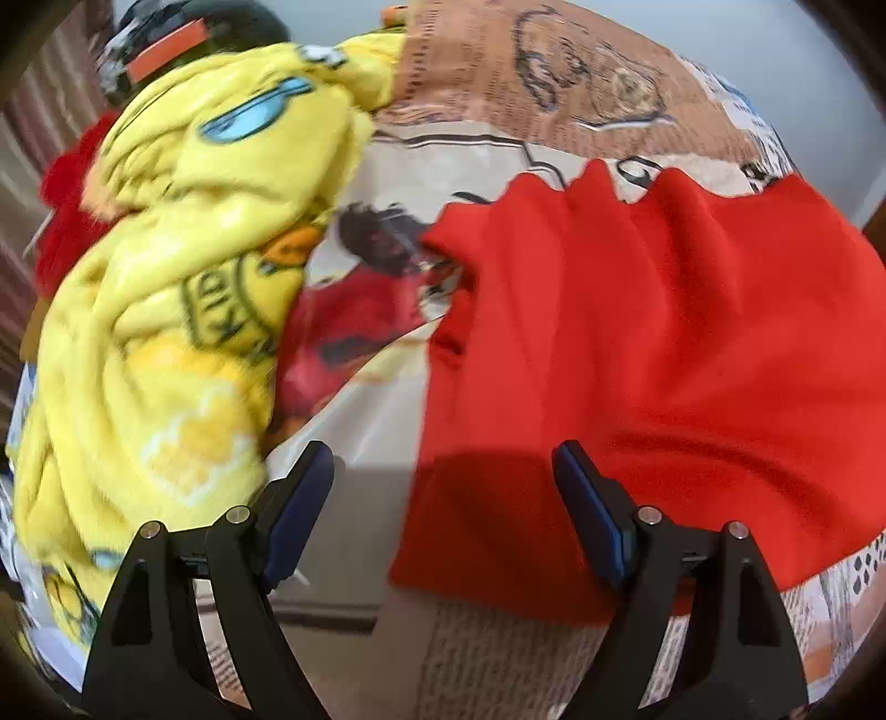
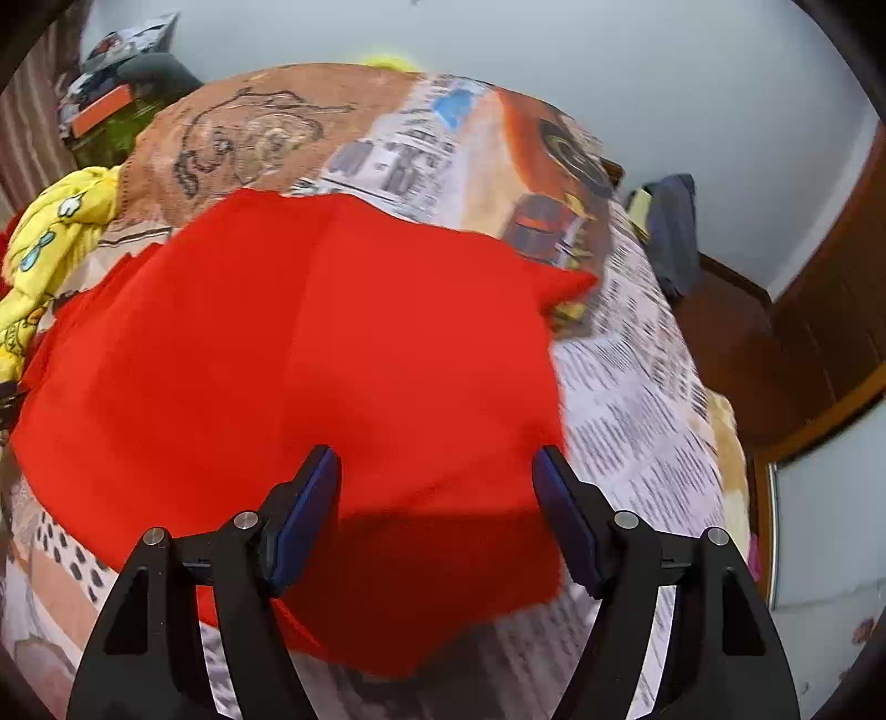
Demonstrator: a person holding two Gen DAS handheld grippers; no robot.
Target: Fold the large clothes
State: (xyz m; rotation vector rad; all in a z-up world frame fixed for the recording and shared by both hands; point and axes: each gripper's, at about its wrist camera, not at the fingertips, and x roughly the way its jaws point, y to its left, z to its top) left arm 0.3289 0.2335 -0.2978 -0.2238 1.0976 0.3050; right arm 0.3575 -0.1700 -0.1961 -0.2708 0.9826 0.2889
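Faintly, "KID" on yellow blanket (image 1: 166, 288)

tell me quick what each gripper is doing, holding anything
Left gripper: open, holding nothing, over the red cloth's edge.
Right gripper: open, holding nothing, above the red cloth.

Bed sheet (image 2: 637, 387) printed with newspaper text and cartoon figures covers bed. Dark blue cloth (image 2: 673, 232) hangs at far corner, near pale wall (image 2: 498, 44). Brown wooden door (image 2: 830, 310) at right. Black-and-orange bag (image 1: 166, 50) at far left.
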